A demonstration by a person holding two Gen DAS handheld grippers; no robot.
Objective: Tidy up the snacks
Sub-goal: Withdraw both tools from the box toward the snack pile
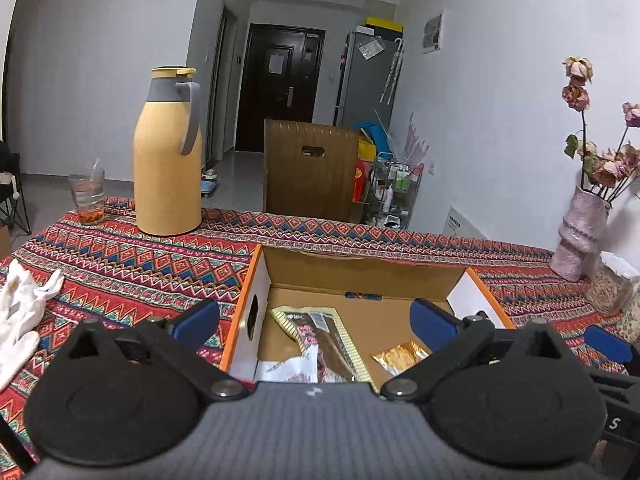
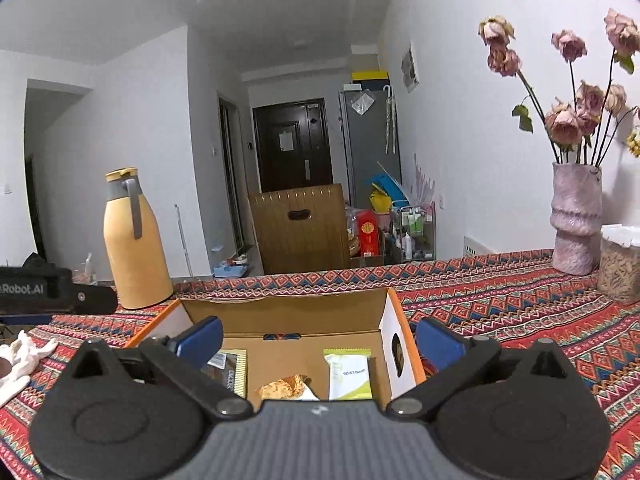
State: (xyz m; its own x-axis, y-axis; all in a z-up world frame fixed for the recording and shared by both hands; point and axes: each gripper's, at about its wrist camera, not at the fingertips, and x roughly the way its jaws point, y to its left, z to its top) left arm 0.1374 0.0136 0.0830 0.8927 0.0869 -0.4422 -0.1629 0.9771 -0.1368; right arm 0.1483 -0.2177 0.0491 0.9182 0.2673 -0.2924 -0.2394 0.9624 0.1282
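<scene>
Inside the box [image 1: 256,276] lie the snacks [image 1: 320,340]. Both grippers, left [image 1: 314,318] and right [image 2: 318,340], hover empty with jaws wide; lower one squarely over a single packet before closing.

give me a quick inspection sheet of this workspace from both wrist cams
surface: table under a patterned cloth.
job's things: open cardboard box holding a brown-and-cream packet, a gold packet and a white-green packet.
clutter: yellow thermos, glass, white gloves, pink vase of dried roses, lidded jar.
grippers: left gripper and right gripper both open, empty, over the box.
cables: nothing seen.
surroundings: chair, dark door, fridge.
</scene>
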